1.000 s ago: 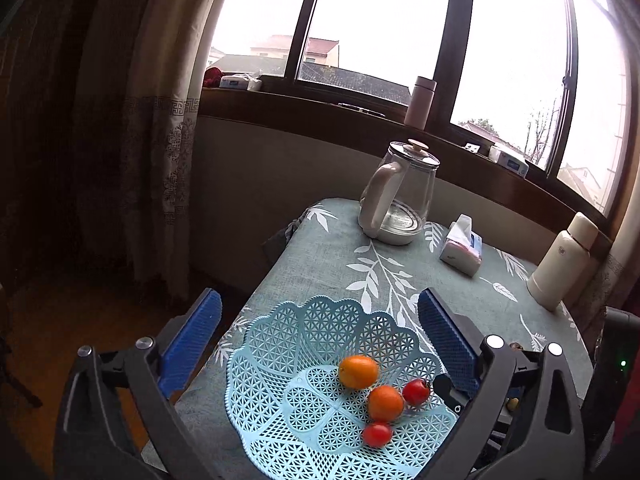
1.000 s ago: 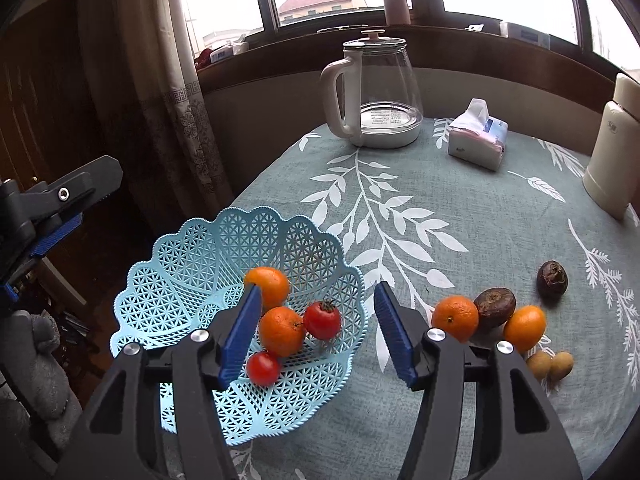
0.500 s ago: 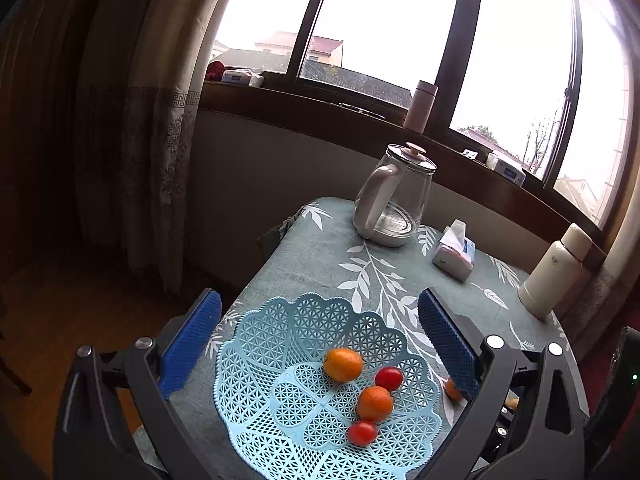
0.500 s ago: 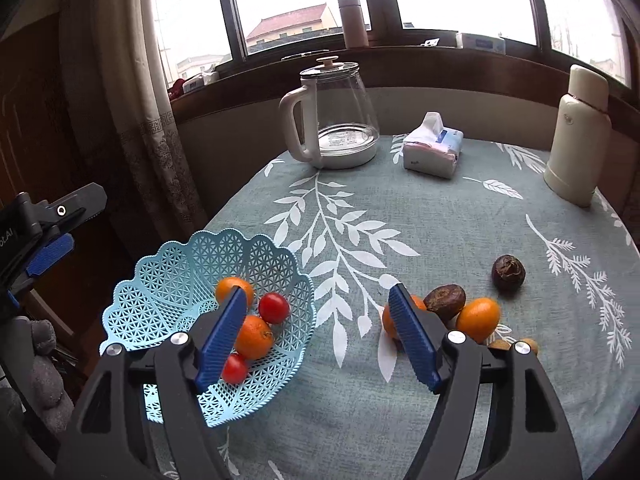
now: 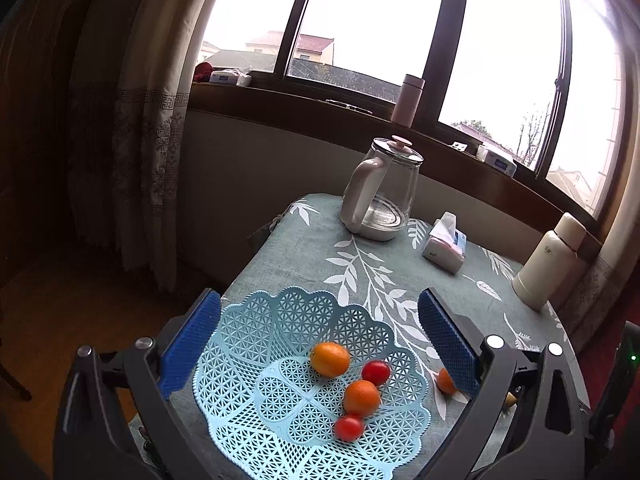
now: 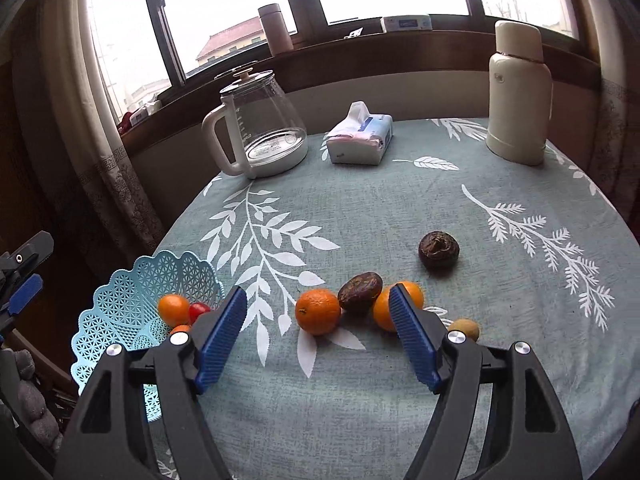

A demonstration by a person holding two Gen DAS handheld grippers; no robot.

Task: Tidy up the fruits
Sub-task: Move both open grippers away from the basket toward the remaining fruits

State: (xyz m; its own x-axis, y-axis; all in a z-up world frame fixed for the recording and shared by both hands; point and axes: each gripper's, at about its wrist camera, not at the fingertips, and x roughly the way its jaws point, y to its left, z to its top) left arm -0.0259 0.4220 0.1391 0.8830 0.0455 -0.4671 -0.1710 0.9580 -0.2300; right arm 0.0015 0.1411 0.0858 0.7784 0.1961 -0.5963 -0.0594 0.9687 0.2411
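The right gripper [image 6: 316, 334] has swung from the basket [image 6: 120, 304] toward the loose orange [image 6: 318, 311] — both tongs gape empty, the left gripper [image 5: 320, 344] too — next pick likely.

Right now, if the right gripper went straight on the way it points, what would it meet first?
Most likely the orange on the tablecloth, which lies between the open fingers of the right gripper. The dark wrinkled fruit sits just behind it. Depth is uncertain in this fisheye view.

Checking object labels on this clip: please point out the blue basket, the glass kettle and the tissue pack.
blue basket [image 5: 256, 344]: left wrist view, on its bare lattice wall.
glass kettle [image 6: 272, 128]: right wrist view, on its clear glass body.
tissue pack [image 6: 360, 140]: right wrist view, on the front of the pack.
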